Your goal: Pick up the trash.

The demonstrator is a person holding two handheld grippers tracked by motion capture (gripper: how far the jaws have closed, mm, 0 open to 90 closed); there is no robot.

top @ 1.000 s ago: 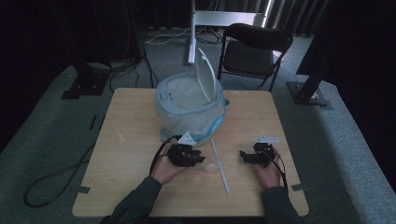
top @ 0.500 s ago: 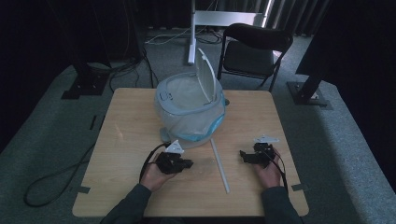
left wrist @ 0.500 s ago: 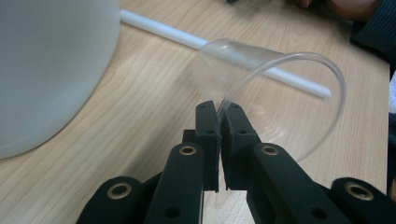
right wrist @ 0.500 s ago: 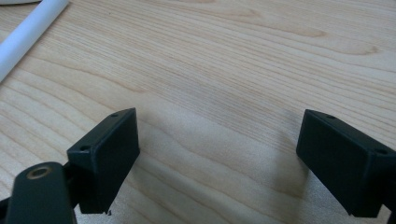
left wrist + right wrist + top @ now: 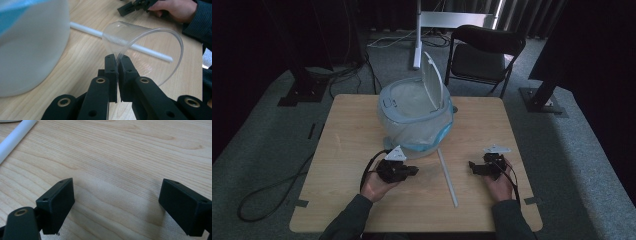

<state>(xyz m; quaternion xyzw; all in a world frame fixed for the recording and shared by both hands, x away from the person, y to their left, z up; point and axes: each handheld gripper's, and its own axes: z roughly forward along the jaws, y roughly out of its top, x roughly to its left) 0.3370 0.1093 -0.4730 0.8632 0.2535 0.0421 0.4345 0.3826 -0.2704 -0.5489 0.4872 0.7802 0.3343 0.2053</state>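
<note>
The landmark here is the bag-lined bin (image 5: 414, 117), standing toward the far middle of the tabletop (image 5: 347, 150). Nearest the person, on the near side of the bin, the left claw (image 5: 117, 62) is clenched on the wall of a clear plastic cup (image 5: 140, 42); its jaws have just been closing, and the thin wall is now pinched flat between them. The cup lies tipped on its side, its open rim toward the camera and its base pointing away, so its long axis runs onward from the claw, roughly level with the tabletop.

The coming move probably turns on this: the bin's mouth lies beyond and above the left claw (image 5: 412, 171), just past it, so the cup must likely be lifted over the rim before release. The left hand is far nearer the bin than the right.

Off to the bin's near right, the right claw (image 5: 473, 167) rests low over bare wood, jaws spread wide with nothing between them. Between the two hands a white tube (image 5: 447, 176) lies on the tabletop, its long axis running from the bin's foot toward the person.

The left gripper view shows the pinched cup wall plainly; in the high view the clear cup is too faint to make out.
</note>
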